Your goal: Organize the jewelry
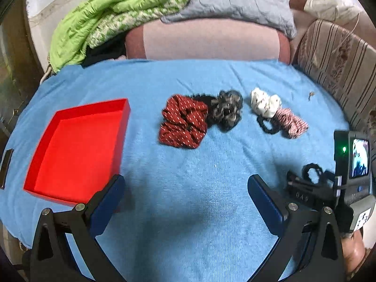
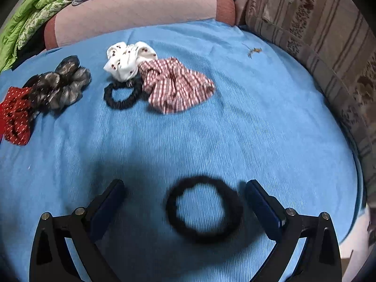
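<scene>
An open red box sits on the blue cloth at the left. A dark red dotted scrunchie and a grey scrunchie lie in the middle. A white scrunchie, a checked red-white scrunchie and a thin black hair tie lie further right. My left gripper is open and empty above the cloth. My right gripper is open, with a black fuzzy hair tie lying between its fingers, nearer the right one. That tie also shows in the left wrist view.
A pink cushion, green quilt and grey pillow lie behind the cloth. A striped sofa arm borders the right side. A small brownish object lies on the cloth at far right. A dark flat object rests at the left edge.
</scene>
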`<act>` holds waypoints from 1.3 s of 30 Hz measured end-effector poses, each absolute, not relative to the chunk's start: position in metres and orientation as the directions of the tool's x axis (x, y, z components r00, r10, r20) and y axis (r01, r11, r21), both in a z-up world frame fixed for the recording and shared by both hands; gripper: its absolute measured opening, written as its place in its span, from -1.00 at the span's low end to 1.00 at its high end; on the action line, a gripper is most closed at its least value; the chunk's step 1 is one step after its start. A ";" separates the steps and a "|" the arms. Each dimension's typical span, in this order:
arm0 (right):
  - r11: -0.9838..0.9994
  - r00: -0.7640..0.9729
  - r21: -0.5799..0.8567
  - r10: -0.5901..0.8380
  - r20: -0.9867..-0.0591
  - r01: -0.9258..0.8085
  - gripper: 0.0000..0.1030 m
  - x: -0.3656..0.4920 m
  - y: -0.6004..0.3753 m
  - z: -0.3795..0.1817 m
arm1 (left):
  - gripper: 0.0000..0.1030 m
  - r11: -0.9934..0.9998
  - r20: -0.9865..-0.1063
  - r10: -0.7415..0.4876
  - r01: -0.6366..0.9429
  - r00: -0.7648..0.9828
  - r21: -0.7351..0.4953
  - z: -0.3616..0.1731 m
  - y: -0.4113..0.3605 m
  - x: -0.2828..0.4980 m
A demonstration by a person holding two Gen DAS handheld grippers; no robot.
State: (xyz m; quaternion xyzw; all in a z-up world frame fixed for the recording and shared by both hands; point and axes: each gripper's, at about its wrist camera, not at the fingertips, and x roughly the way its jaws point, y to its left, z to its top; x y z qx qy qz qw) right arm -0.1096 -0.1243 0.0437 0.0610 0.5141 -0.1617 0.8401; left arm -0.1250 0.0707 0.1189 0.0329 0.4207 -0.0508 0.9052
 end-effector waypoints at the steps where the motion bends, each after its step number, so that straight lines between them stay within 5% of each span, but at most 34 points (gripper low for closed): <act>1: 0.940 0.417 -0.042 -0.190 -0.889 0.340 0.99 -0.115 -0.124 0.046 | 1.00 0.993 -0.754 -0.070 0.115 0.653 0.008 0.125 0.075 -0.130; 12: 0.939 0.594 0.002 -0.216 -0.775 0.344 0.99 -0.162 -0.102 0.112 | 1.00 0.999 -0.705 -0.033 0.033 0.708 -0.013 0.149 0.101 -0.157; 21: 0.946 0.698 -0.096 -0.294 -0.653 0.309 0.99 -0.172 -0.076 0.145 | 1.00 0.998 -0.688 -0.025 0.056 0.725 0.023 0.156 0.098 -0.169; 39: 0.952 0.665 -0.057 -0.252 -0.703 0.300 0.99 -0.168 -0.083 0.127 | 1.00 0.997 -0.752 -0.026 0.074 0.658 0.031 0.133 0.091 -0.157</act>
